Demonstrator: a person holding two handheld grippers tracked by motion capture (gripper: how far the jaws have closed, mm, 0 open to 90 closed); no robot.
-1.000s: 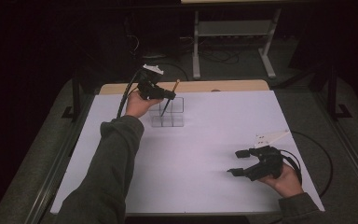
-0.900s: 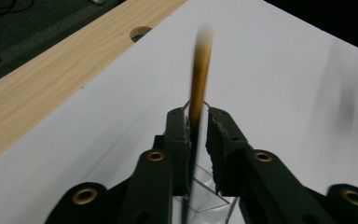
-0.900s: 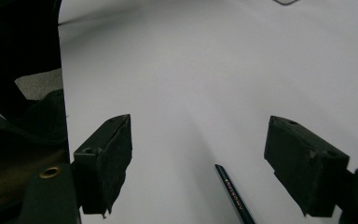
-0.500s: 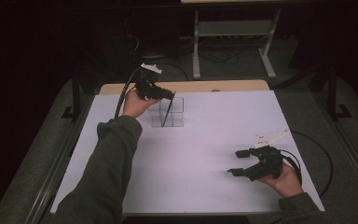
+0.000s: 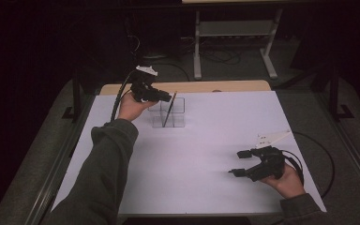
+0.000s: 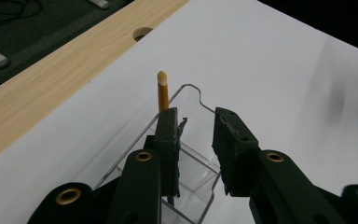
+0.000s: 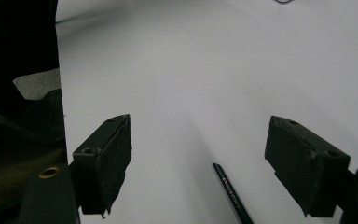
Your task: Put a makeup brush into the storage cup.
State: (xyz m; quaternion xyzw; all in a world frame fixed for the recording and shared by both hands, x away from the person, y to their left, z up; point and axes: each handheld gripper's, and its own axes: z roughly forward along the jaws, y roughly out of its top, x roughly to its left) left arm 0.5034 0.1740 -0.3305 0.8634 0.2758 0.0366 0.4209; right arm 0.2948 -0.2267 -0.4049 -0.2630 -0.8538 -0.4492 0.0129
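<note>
At the clear holder (image 5: 168, 112), left gripper (image 6: 195, 135) just let go — pencil (image 6: 162, 91) stowed; right gripper (image 7: 198, 140) gapes over second pencil (image 7: 230, 191) — still to pick.

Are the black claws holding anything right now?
No. The left gripper has just let go of the pencil standing in the clear holder. The right gripper is open over another pencil.

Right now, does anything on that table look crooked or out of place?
Mildly. The pencil leans at a slant in the clear organizer rather than standing straight. Another dark pencil lies loose on the white sheet, between the right gripper's open jaws.
</note>
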